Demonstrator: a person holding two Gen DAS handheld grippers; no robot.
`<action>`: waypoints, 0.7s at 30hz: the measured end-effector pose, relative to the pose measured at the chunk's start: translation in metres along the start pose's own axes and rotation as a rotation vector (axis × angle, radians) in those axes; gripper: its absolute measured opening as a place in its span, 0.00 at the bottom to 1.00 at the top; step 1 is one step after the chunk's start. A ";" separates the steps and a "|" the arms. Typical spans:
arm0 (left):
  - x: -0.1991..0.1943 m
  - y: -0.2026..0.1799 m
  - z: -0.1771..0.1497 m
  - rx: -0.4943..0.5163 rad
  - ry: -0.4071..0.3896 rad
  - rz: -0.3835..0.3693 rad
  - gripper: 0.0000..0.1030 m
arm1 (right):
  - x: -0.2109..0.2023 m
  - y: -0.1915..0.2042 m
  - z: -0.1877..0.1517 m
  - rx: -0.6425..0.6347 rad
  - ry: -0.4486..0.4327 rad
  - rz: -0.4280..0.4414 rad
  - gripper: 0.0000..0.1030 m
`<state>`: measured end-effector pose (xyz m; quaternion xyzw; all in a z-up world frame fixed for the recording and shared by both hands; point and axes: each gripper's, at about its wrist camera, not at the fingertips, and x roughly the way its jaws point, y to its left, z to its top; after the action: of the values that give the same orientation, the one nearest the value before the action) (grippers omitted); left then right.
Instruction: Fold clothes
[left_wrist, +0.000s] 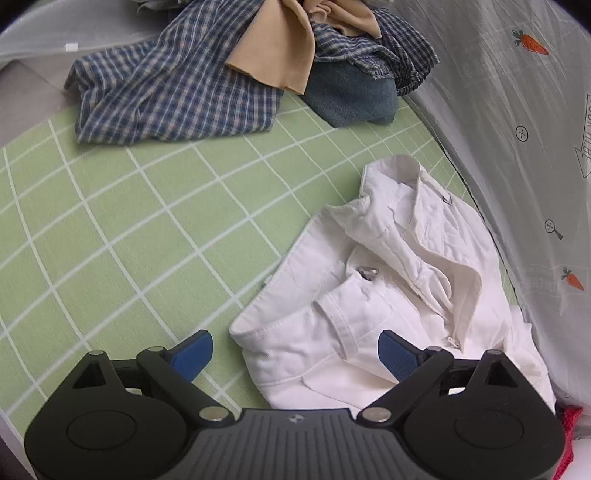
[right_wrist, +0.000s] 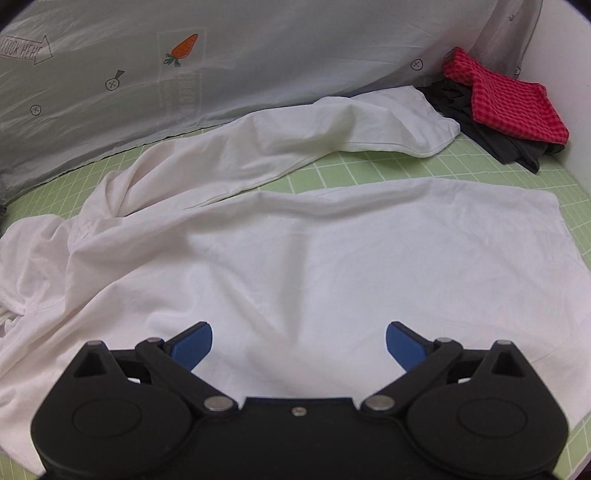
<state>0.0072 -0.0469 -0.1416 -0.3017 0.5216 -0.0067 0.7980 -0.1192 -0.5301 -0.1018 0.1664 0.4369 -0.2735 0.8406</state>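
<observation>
Left gripper (left_wrist: 295, 354) hangs over the green grid mat (left_wrist: 129, 229), blue pads (left_wrist: 194, 354) spread wide, nothing pinched. One pad sits over bare mat; the other is over the waistband end of the white trousers (left_wrist: 376, 280). Contact between that pad and the cloth can't be told. Trousers lie crumpled at the mat's right edge in the left wrist view, fly open, metal button (left_wrist: 369, 273) showing, against the grey carrot-print sheet (left_wrist: 517, 110).

Far end of the mat: unfolded pile, blue plaid shirt (left_wrist: 166, 96) with a tan garment (left_wrist: 280, 55) draped on top and a dark blue cloth (left_wrist: 351, 99) under it.

Right gripper (right_wrist: 299, 345) is above the white trousers (right_wrist: 314, 258), also wide open, empty. Right wrist view shows one leg spread fairly flat directly below the fingers; the other leg (right_wrist: 295, 136) runs off diagonally toward the sheet (right_wrist: 258, 55), wrinkled. Mat (right_wrist: 461, 162) shows between the two legs.

Far right corner: red checked garment (right_wrist: 509, 107) folded on top of a dark grey one (right_wrist: 495, 140), next to a white wall (right_wrist: 565, 92), well apart from the trousers.
</observation>
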 end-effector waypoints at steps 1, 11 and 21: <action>0.001 0.000 -0.003 -0.011 -0.008 -0.019 0.87 | -0.003 0.000 -0.003 0.001 0.001 0.001 0.99; -0.005 0.007 -0.004 0.020 -0.050 -0.031 0.15 | -0.030 0.002 -0.041 -0.003 0.012 -0.001 0.99; -0.045 0.059 0.028 0.006 -0.139 0.066 0.15 | -0.041 0.021 -0.067 0.048 0.021 0.005 0.99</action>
<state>-0.0079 0.0290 -0.1257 -0.2817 0.4746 0.0389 0.8330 -0.1683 -0.4659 -0.1048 0.1904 0.4386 -0.2802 0.8324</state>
